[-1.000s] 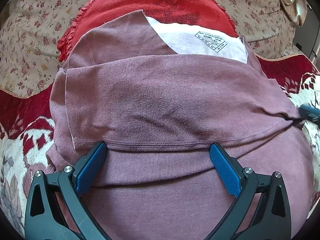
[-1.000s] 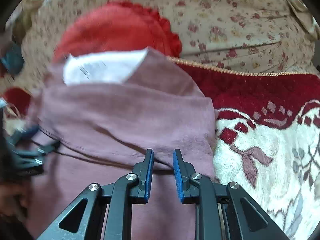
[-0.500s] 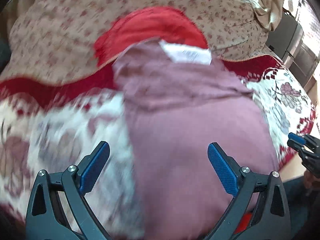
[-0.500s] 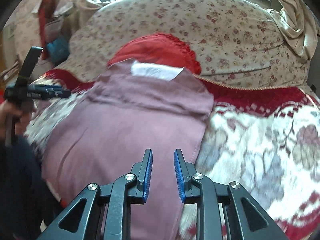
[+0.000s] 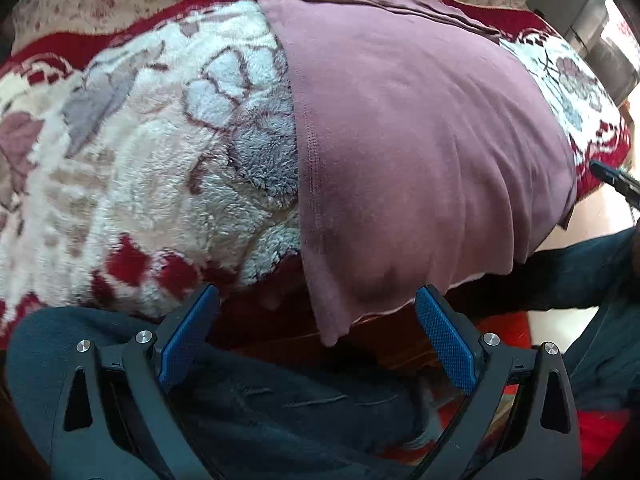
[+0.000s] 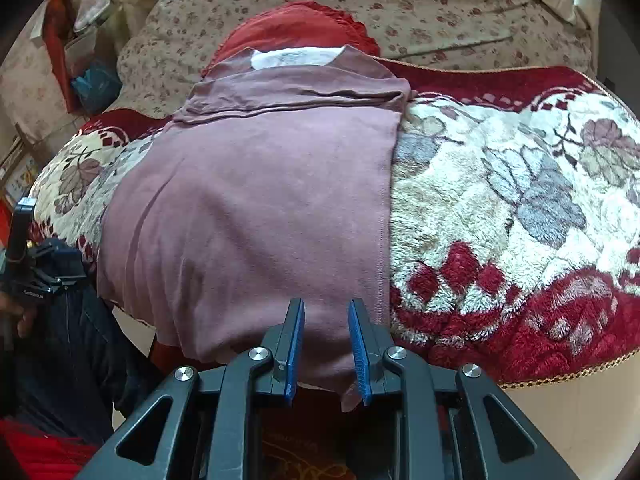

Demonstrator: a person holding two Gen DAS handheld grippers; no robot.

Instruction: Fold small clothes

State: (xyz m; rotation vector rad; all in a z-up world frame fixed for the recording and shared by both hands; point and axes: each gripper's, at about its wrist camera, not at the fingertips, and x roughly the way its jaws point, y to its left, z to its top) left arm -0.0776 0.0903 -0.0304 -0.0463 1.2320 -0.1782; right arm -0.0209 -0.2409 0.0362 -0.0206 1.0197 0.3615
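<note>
Change: a second ago both grippers were sitting low against the mauve garment's folded band; now both are pulling back toward the near edge, taking in more of the bed.
Left gripper (image 5: pixel 316 338): its fingers are standing wide apart, gripping nothing, hovering over the person's dark trousers (image 5: pixel 280 400) just off the hanging hem corner.
Right gripper (image 6: pixel 325 350): its blue pads (image 6: pixel 295 346) are sitting a narrow gap apart, partly parted; cloth is lying behind them, but no pinch is showing.
Garment (image 6: pixel 260 208): it is lying flat on the blanket, the far end doubled toward the near side into a band, a white label panel (image 6: pixel 296 57) showing at the top, the near hem drooping over the bed edge.
Progress: probably one fold is done; the long near portion is waiting to be brought up, so the job is looking around half finished.
Surface: a plush floral blanket (image 6: pixel 500 208) in cream and red is covering the bed.
Room: a red frilled cushion (image 6: pixel 296 26) and a flowered backrest (image 6: pixel 440 4) are sitting behind; clutter is crowding the far left.
</note>
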